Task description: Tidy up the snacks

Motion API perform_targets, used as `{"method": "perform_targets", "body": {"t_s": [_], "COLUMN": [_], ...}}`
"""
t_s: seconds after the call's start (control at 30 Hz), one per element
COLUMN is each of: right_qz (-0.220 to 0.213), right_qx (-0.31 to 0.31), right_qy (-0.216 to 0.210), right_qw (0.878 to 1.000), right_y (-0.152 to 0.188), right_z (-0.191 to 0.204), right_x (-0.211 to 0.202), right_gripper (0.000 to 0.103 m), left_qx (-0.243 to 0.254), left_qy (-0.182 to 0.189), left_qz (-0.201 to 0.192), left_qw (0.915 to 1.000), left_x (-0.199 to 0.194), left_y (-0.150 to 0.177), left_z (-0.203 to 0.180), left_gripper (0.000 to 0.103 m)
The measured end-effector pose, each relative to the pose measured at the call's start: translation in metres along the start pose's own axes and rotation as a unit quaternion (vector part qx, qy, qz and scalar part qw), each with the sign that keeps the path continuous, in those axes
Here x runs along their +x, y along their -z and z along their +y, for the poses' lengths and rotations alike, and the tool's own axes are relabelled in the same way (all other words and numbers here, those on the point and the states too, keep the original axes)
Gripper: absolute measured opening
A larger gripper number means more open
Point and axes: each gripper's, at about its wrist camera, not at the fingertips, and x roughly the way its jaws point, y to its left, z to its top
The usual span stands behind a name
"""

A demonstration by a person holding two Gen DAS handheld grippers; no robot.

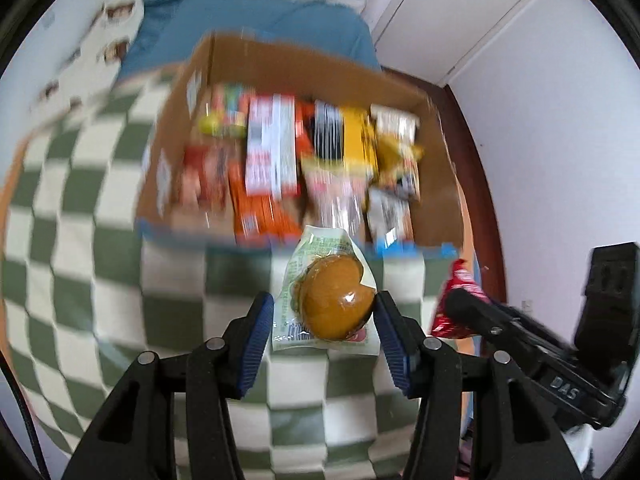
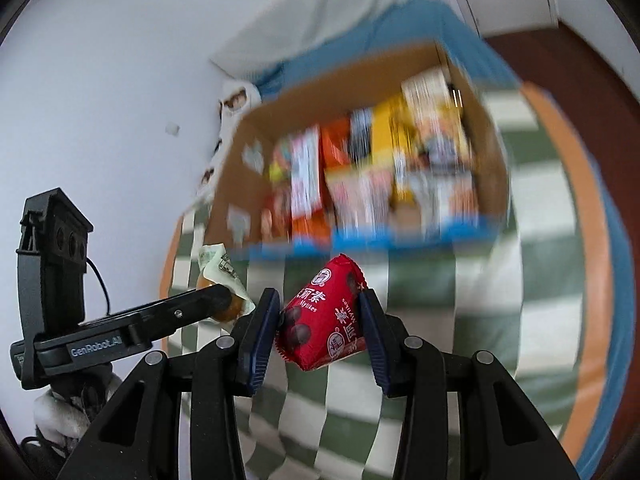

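My left gripper (image 1: 324,312) is shut on a wrapped round brown cake (image 1: 334,302) in a clear and green packet, held above the green-and-white checked cloth (image 1: 100,260). My right gripper (image 2: 320,312) is shut on a red snack packet (image 2: 322,320). The red packet also shows at the right of the left wrist view (image 1: 456,300). The cake packet also shows at the left of the right wrist view (image 2: 218,268). Ahead of both stands an open cardboard box (image 1: 288,64) holding several snack packets in rows, blurred.
The box also shows in the right wrist view (image 2: 486,152). Behind it lie a blue cover (image 1: 256,20) and a white pillow. A white wall and a door (image 1: 460,12) stand at the right, above a dark red floor (image 1: 486,184).
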Motion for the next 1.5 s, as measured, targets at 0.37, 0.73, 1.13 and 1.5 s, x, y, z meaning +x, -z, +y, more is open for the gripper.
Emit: {"method": "perform_targets", "body": {"t_s": [0.37, 0.73, 1.13, 1.5], "right_qz": [0.052, 0.082, 0.040, -0.039], "right_qx": [-0.017, -0.043, -0.046, -0.076], "right_qy": [0.121, 0.230, 0.260, 0.261], "right_qw": [0.991, 0.969, 0.964, 0.962], "right_y": [-0.082, -0.085, -0.079, -0.050], "right_z": [-0.026, -0.043, -0.031, 0.014], "right_x": [0.075, 0.107, 0.078, 0.009], "right_gripper": [0.059, 0.098, 0.098, 0.100], "left_qx": [0.006, 0.012, 0.017, 0.038], "left_qy": [-0.092, -0.112, -0.131, -0.120], "left_qz": [0.089, 0.072, 0.020, -0.068], "left_qw": [0.9917, 0.9910, 0.9911, 0.9897], "left_x": [0.094, 0.116, 0.082, -0.001], "left_y": [-0.075, -0.075, -0.059, -0.019], "left_z": [0.048, 0.055, 0.028, 0.005], "left_gripper": [0.050, 0.093, 0.093, 0.093]}}
